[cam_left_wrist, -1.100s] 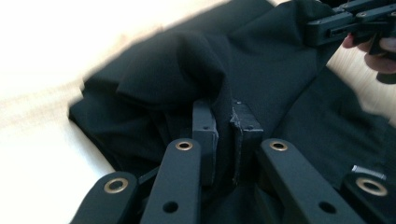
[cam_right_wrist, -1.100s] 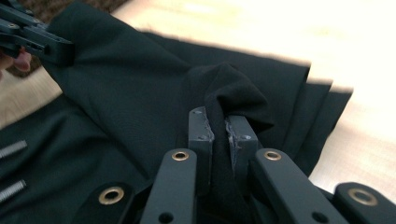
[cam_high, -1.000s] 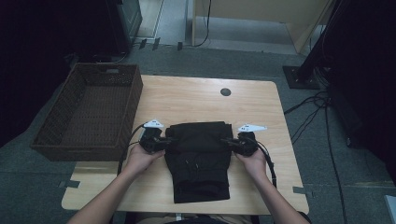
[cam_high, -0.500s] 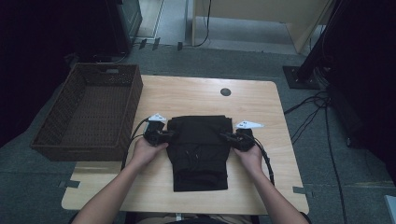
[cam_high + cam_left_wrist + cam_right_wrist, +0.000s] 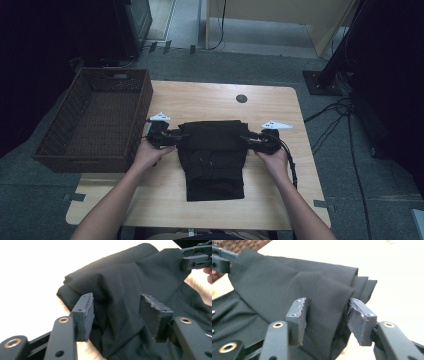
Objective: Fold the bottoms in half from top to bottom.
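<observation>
A black folded garment [image 5: 212,160] lies in the middle of the wooden table [image 5: 210,100]. My left gripper [image 5: 178,136] is at its far left corner and my right gripper [image 5: 248,136] at its far right corner. Both point inward. In the left gripper view the jaws [image 5: 117,307] have just been opening; a raised fold of the garment [image 5: 117,285] sits between the pads, which stand apart. In the right gripper view the jaws [image 5: 328,312] have likewise been opening, and a ridge of the garment [image 5: 324,290] stands loose between them.
A dark wicker basket [image 5: 80,162] sits at the table's left edge, close to my left hand. A small round black hole [image 5: 241,98] marks the far side of the table. Cables [image 5: 330,120] run across the floor on the right.
Both hands moved away from the person, and the garment slid that way with them. Both grippers, shut on the cloth before, now stand open around it.
</observation>
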